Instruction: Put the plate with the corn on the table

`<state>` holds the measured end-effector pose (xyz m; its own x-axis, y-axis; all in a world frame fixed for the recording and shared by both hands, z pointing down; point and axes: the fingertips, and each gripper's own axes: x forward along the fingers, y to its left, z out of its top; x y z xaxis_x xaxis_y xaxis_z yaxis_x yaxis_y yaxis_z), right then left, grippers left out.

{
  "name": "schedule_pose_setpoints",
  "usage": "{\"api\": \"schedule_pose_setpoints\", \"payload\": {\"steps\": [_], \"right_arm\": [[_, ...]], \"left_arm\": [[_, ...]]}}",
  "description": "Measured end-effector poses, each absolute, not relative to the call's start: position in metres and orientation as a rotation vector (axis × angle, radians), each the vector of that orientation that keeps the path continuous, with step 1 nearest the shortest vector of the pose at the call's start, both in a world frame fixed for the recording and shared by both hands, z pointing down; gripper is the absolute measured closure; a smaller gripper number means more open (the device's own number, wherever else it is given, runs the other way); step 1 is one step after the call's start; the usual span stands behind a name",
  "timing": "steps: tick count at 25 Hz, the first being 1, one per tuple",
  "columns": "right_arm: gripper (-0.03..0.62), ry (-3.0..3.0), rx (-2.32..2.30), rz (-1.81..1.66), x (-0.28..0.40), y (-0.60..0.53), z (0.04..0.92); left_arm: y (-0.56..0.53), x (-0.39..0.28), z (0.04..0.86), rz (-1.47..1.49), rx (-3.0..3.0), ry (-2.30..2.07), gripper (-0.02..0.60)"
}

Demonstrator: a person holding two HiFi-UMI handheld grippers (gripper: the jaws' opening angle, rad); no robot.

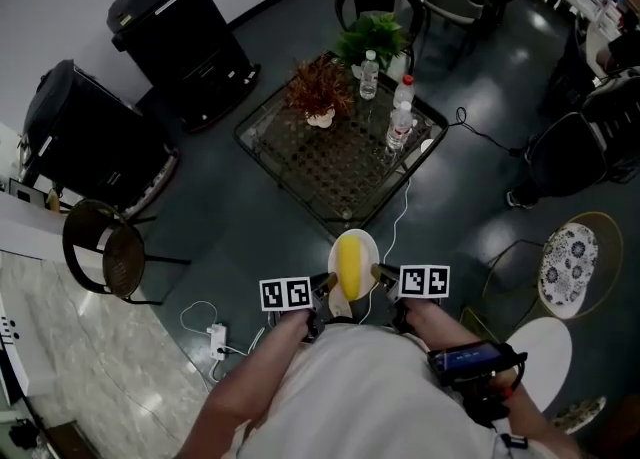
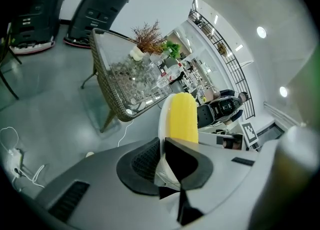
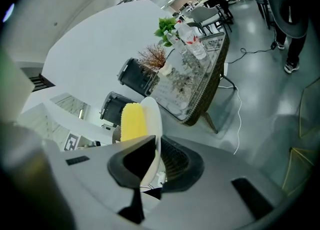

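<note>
A white plate [image 1: 362, 244] with a yellow corn cob [image 1: 350, 262] on it hangs in the air in front of me, short of the glass-topped wicker table [image 1: 300, 162]. My left gripper [image 1: 325, 286] is shut on the plate's left rim and my right gripper [image 1: 377, 273] is shut on its right rim. In the left gripper view the plate [image 2: 162, 124] stands edge-on between the jaws of the left gripper [image 2: 161, 160] with the corn [image 2: 182, 119] beside it. The right gripper view shows the plate's rim [image 3: 153, 119] in the right gripper [image 3: 156, 160] and the corn [image 3: 132, 121].
On the table stand a dried plant in a pot [image 1: 318, 93], a green plant [image 1: 374, 37] and three bottles [image 1: 398, 113]. Two black bins [image 1: 180, 32] stand at the left. Chairs [image 1: 110, 252] and a patterned stool [image 1: 568, 257] surround me. A power strip and cable [image 1: 215, 335] lie on the floor.
</note>
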<state>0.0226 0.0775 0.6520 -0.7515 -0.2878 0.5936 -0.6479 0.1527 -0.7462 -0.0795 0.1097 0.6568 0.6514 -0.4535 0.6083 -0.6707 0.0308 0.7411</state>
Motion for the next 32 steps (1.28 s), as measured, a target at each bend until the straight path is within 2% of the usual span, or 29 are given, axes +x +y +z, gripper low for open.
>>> {"api": "schedule_pose_setpoints", "payload": {"steps": [20,25,32], "right_arm": [[0.554,-2.092,0.989,1.626,-0.014,0.030,0.655],[0.554,-2.047,0.960,1.697,-0.041,0.065,0.669],[0.554,-2.098,1.001,1.650,-0.040,0.030,0.669]], "left_arm": [[0.058,-0.117,0.663,0.209,1.631,-0.882,0.543],[0.095,-0.144,0.674,0.244,1.572,-0.884,0.543],[0.055,-0.147,0.675,0.217,1.643,-0.887,0.543]]}}
